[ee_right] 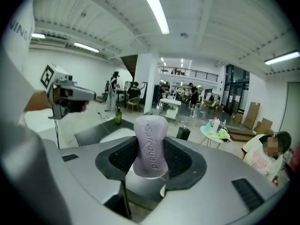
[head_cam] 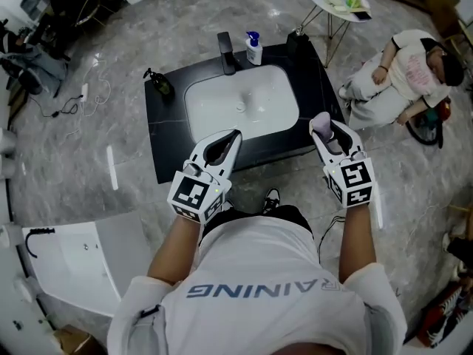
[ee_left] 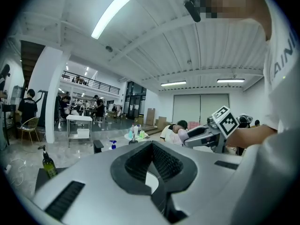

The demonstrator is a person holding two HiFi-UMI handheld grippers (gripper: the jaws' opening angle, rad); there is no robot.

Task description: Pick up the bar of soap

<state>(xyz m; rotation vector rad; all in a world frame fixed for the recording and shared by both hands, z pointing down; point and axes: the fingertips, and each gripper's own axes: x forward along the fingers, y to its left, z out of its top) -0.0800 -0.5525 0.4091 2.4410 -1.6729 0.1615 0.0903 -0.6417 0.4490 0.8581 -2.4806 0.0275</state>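
As the right gripper (ee_right: 151, 156) pinches the bar of soap (ee_right: 150, 137)
Loose grip could drop it; left gripper (ee_left: 152, 150) closed, empty

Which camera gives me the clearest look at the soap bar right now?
The right gripper view: the soap bar sits clamped between the fingers, with its embossed lettering readable. The head view shows only its pale end; the left gripper view shows a tiny distant tip.
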